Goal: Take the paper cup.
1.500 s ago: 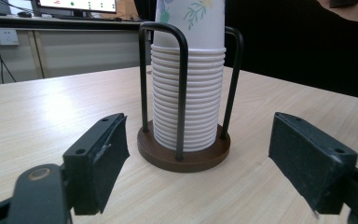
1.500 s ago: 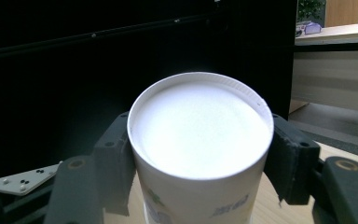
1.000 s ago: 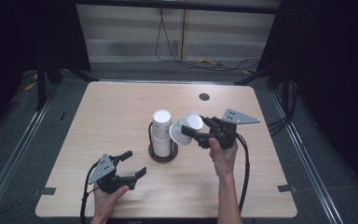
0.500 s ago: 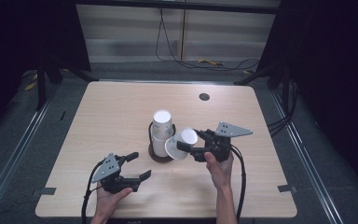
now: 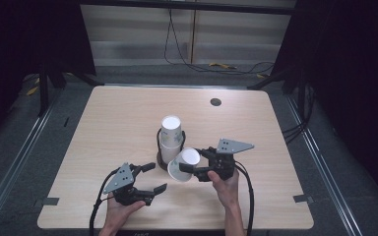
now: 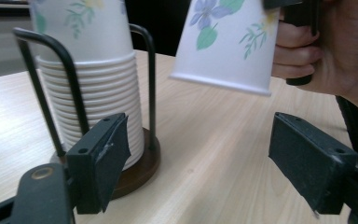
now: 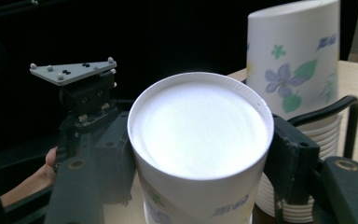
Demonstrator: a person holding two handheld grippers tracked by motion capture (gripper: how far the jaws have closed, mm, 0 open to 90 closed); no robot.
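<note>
Right gripper (image 5: 193,167) fingers grasp a paper cup (image 5: 183,164) just right of the cup stack (image 5: 171,139); left gripper (image 5: 150,178) fingers released, bare surface (image 5: 275,142) around.

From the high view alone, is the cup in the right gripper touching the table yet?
Observer: No. In the left gripper view the cup hangs upside down, its rim clear of the table.
Operator: Is it gripped firmly?
Observer: The right gripper view shows both jaws of the right gripper pressed against the cup's sides.
Operator: And the left gripper?
Observer: The left gripper is open with nothing between its jaws, facing the stack of cups in the wire holder.
</note>
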